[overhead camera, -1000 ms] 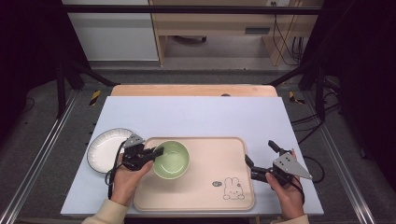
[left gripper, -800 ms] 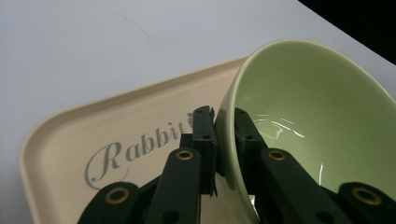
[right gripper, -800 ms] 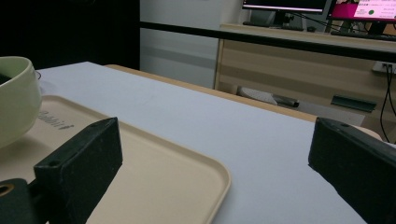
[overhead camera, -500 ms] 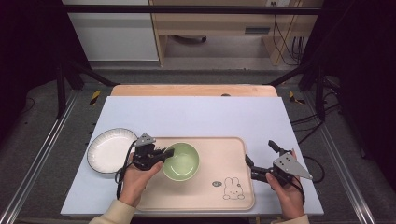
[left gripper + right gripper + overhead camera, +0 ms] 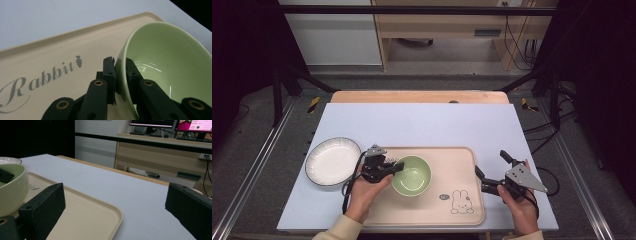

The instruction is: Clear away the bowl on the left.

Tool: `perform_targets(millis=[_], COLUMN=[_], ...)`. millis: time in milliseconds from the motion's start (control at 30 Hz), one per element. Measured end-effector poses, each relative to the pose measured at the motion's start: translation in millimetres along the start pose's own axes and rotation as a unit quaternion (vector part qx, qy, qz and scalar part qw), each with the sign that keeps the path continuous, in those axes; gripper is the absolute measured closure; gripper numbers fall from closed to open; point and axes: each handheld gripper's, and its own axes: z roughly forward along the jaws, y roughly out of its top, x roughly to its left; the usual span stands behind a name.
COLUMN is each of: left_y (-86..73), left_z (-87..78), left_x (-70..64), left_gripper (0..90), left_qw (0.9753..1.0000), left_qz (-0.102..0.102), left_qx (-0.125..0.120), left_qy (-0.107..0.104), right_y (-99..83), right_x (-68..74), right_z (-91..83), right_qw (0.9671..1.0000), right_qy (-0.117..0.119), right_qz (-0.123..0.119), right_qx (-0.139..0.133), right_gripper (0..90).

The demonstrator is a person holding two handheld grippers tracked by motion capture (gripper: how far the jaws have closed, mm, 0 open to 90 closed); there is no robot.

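Left gripper view: the left claw (image 5: 117,75) is pinched tight on the rim of the green bowl (image 5: 172,67), one jaw outside the wall, the other inside. From the high view, that claw (image 5: 396,167) grips the bowl (image 5: 412,175) at its nine o'clock edge. The bowl sits on the beige tray (image 5: 462,165), left of the rabbit drawing. A white plate (image 5: 332,161) lies on the bench (image 5: 422,122) at nine o'clock of the tray, just beside it. At three o'clock the right claw (image 5: 491,168) hangs by the tray's right rim, its jaws spread wide and holding nothing.
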Motion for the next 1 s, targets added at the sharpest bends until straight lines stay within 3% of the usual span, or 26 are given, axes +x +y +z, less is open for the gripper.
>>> perform_targets(millis=[1000], left_y=[-2.5], left_z=[6.4], left_x=[2.7], left_gripper=[82.2], left_qw=[0.9996], left_qz=[-0.008], left_qx=[0.027], left_qy=[-0.007], right_y=[0.1], right_x=[0.1], right_z=[-0.2], right_qw=[1.0], right_qy=[0.001], right_qz=[-0.001], right_qx=[0.0], right_gripper=[3.0])
